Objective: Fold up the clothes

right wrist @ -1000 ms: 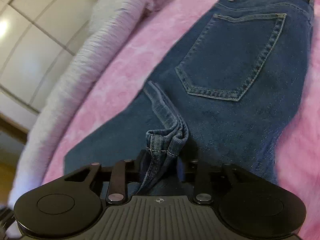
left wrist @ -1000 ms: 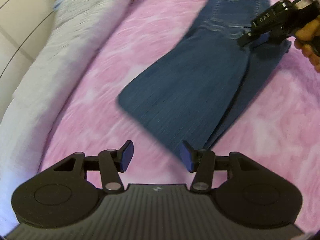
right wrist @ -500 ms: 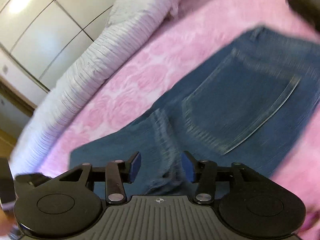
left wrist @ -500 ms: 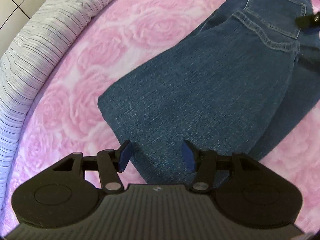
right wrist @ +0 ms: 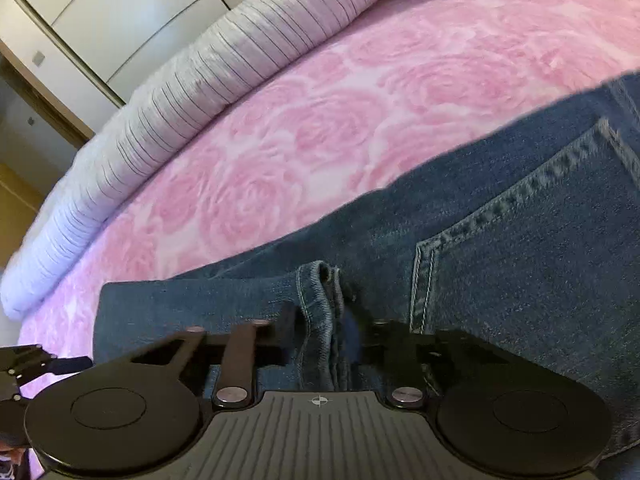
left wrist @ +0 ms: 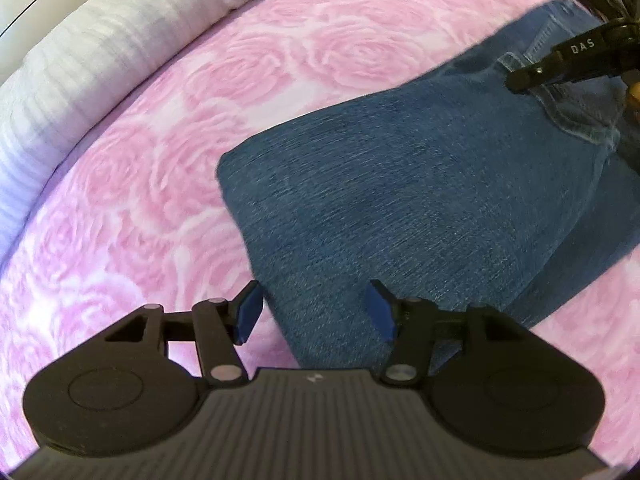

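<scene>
The jeans [left wrist: 420,200] lie folded on a pink rose-patterned blanket [left wrist: 160,184], legs doubled over so that a straight fold edge faces the left wrist camera and the back pocket [right wrist: 532,248] sits toward the waist end. In the left wrist view the denim occupies the field from 12 to 4 o'clock; in the right wrist view it fills the lower half from 8 to 4 o'clock. A bunched hem or seam edge [right wrist: 320,308] of the jeans stands up between the fingers of the right gripper [right wrist: 324,332], whose jaws are drawn in against this fabric and grip it; the pads themselves are largely hidden by the denim. The same gripper appears in the left wrist view at 2 o'clock, its black finger resting over the pocket area. The left gripper [left wrist: 316,312] is wide apart, blue pads [left wrist: 248,312] clear, holding nothing; it hovers just over the near fold corner of the jeans, one pad above the blanket, the other above denim. A grey striped duvet [right wrist: 192,92] runs along the far edge of the blanket at 10 to 12 o'clock. White cupboard doors [right wrist: 120,8] stand beyond it.
</scene>
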### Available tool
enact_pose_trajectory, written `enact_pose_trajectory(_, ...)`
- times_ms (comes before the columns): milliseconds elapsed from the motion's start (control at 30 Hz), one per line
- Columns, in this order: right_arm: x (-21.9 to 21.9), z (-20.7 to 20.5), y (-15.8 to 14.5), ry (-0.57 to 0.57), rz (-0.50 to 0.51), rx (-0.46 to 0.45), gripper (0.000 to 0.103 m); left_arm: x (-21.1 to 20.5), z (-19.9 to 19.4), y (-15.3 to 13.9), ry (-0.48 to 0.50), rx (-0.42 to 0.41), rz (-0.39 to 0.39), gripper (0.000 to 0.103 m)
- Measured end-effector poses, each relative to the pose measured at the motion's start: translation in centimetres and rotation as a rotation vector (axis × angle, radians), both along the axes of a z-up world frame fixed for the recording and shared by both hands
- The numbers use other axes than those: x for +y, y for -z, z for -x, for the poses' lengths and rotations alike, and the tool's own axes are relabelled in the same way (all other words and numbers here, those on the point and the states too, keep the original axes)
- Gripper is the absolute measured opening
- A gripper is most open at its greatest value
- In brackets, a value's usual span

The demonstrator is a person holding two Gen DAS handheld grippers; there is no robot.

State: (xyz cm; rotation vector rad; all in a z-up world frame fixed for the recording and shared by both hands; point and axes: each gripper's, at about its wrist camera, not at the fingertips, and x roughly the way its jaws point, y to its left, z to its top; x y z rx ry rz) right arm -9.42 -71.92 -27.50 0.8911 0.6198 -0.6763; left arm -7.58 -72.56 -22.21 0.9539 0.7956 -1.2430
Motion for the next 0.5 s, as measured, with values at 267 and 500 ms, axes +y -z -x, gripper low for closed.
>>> enact_pose_trajectory(267,-2.2,-2.1,0.4,-0.126,0.063,0.031,0.012,0.1,-1.9,0.4,-0.099,0.08,-0.006,0.064)
enact_pose_trajectory(500,2.2,2.4,-1.6,0.004,0.105,0.133,0.035,-0.6,-5.1,-1.6,-0.149,0.194,0.029,0.054)
